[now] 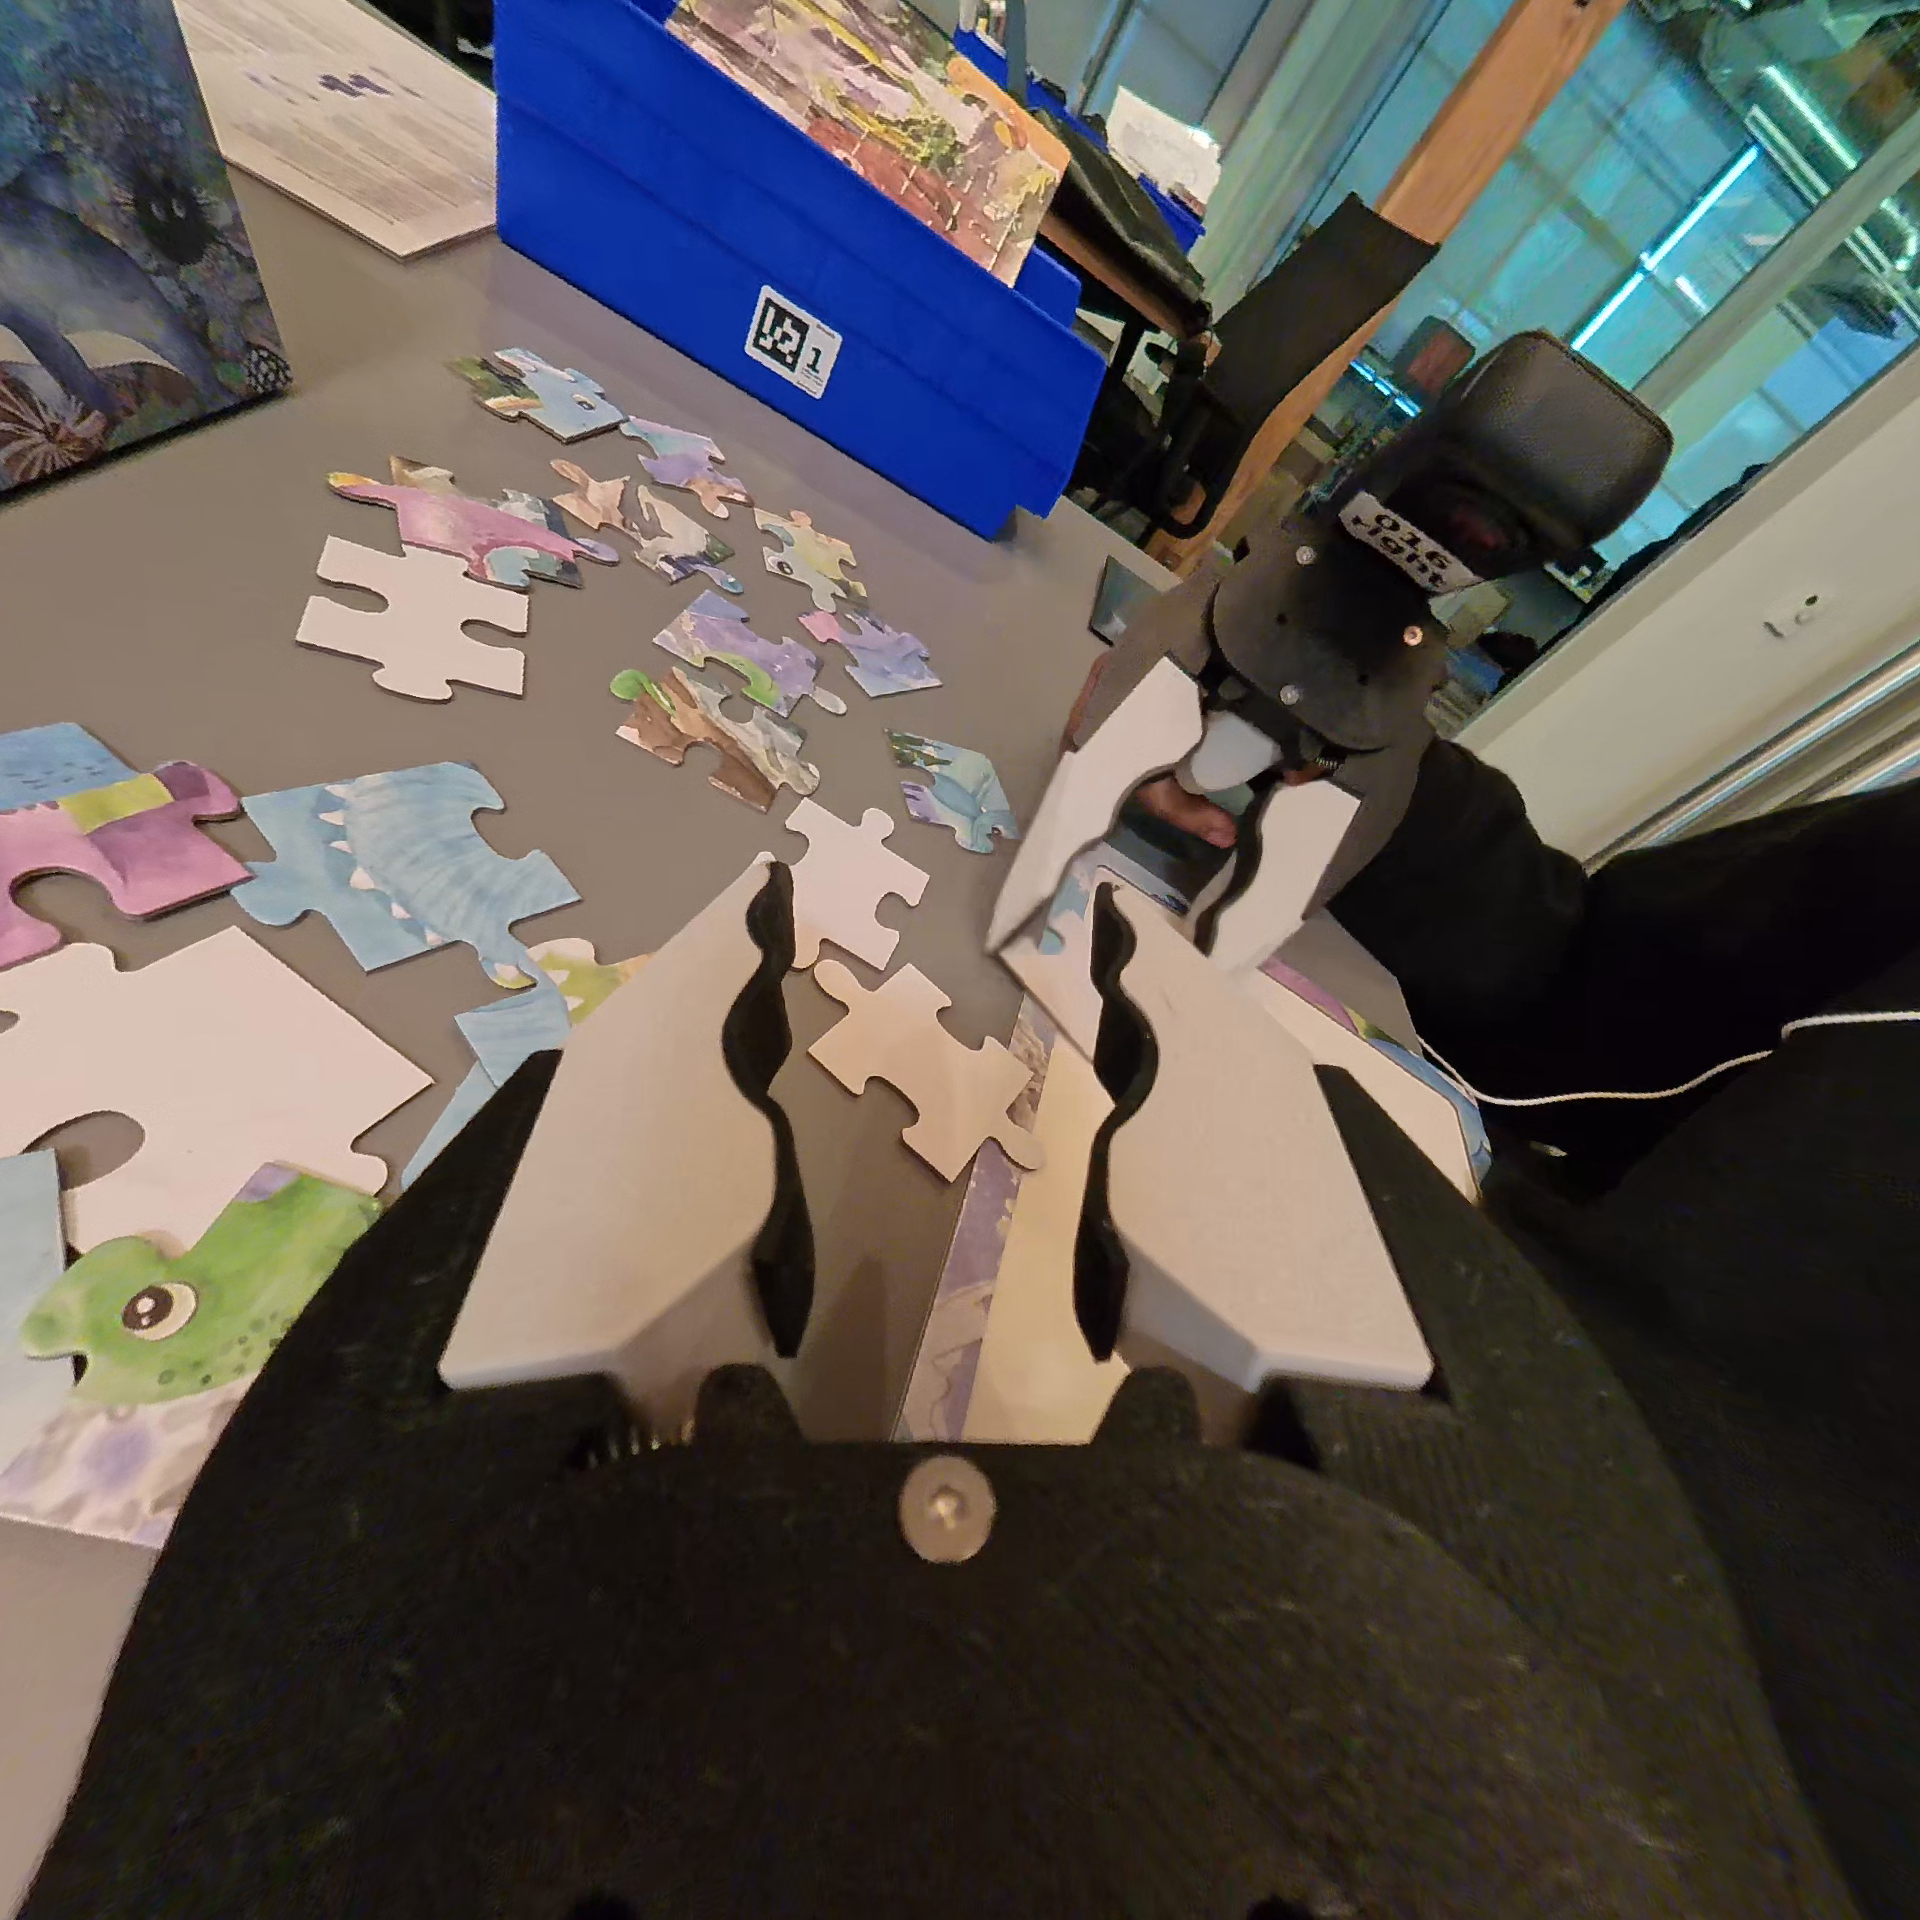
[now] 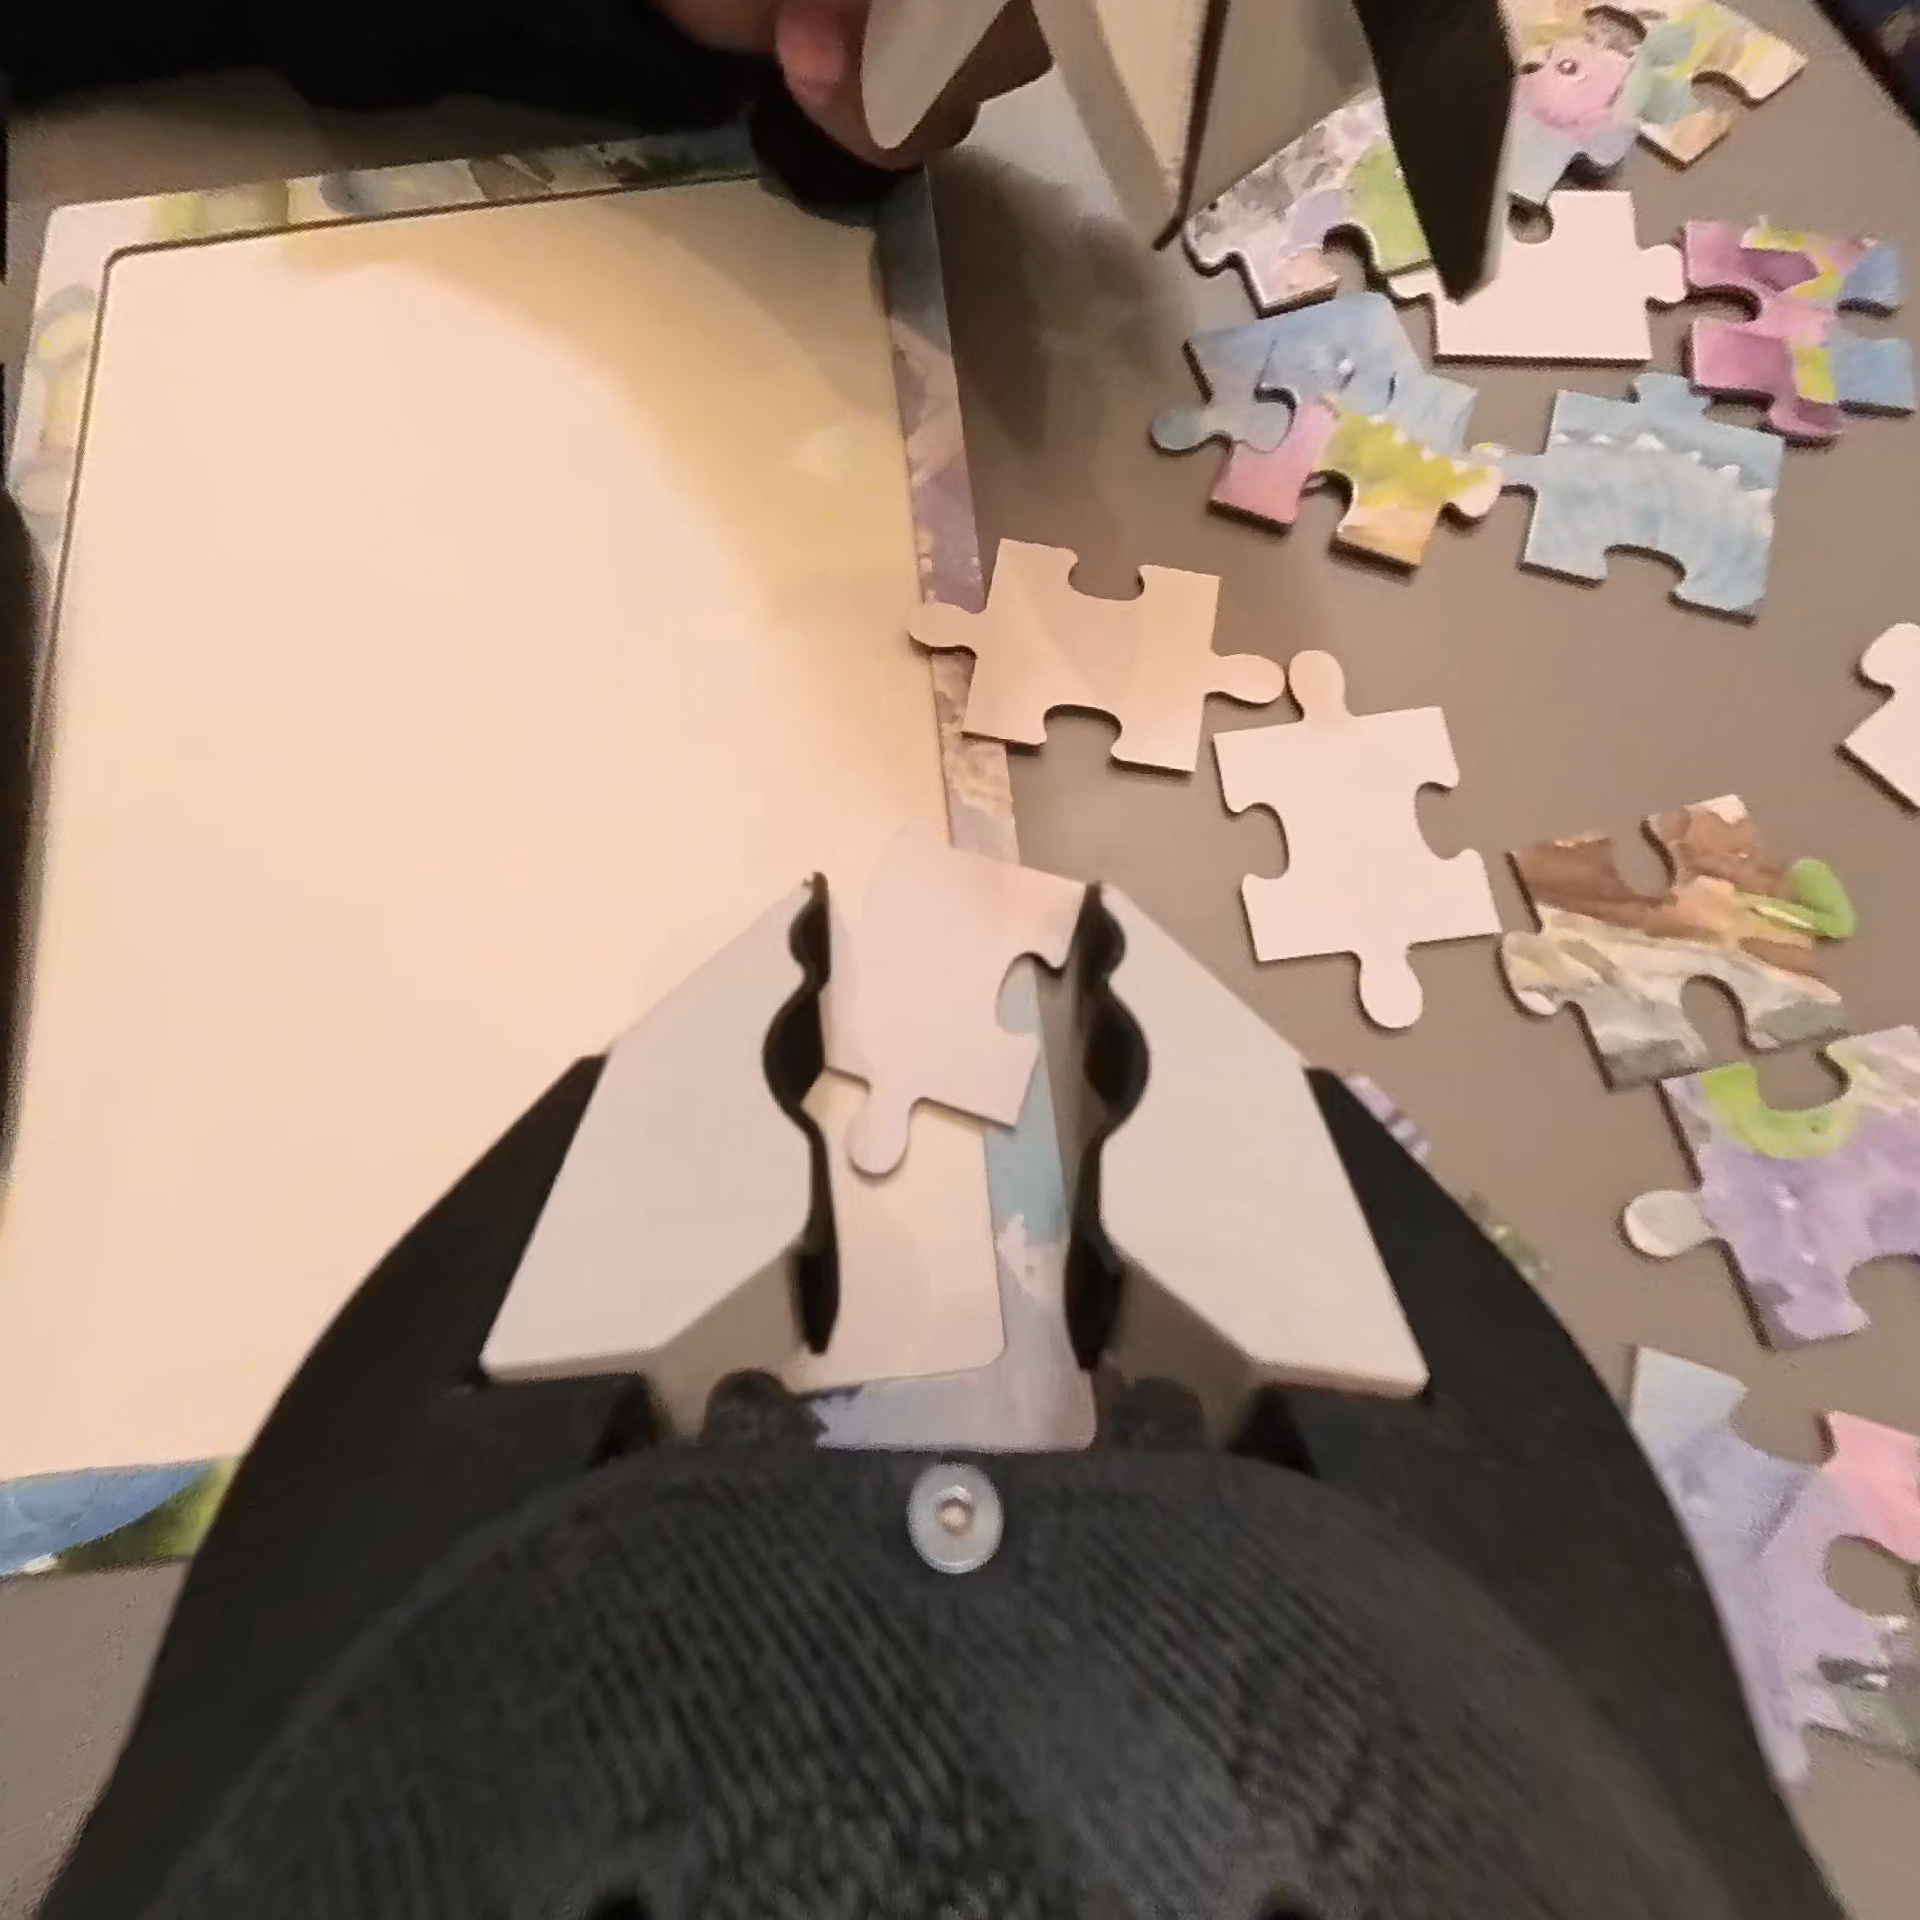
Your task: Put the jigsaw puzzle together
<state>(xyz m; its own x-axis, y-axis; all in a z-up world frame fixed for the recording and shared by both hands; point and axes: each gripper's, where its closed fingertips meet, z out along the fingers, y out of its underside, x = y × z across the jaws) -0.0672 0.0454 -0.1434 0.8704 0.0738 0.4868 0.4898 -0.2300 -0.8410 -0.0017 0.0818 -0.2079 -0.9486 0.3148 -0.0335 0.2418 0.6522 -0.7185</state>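
Note:
The puzzle tray [image 2: 961, 582], cream inside with a painted border, lies on the grey table and holds no pieces. It also shows in the left wrist view [image 1: 977, 1247]. My right gripper [image 2: 953, 894] is shut on a face-down white puzzle piece [image 2: 945, 987] and holds it over the tray's right border. My left gripper [image 1: 937, 894] is open and empty, just above two face-down white pieces [image 1: 920, 1060] beside the tray. It also shows at the top of the right wrist view [image 2: 1314, 255]. Several loose pieces [image 2: 1642, 488] lie right of the tray, some face up, some white side up.
A blue bin [image 1: 779, 239] holding a picture board stands at the back of the table. A puzzle box [image 1: 114, 229] and a paper sheet [image 1: 353, 135] are at the back left. A person's hand [image 2: 831, 62] is at the tray's far corner. About 10 cm separates my left fingertips from my right.

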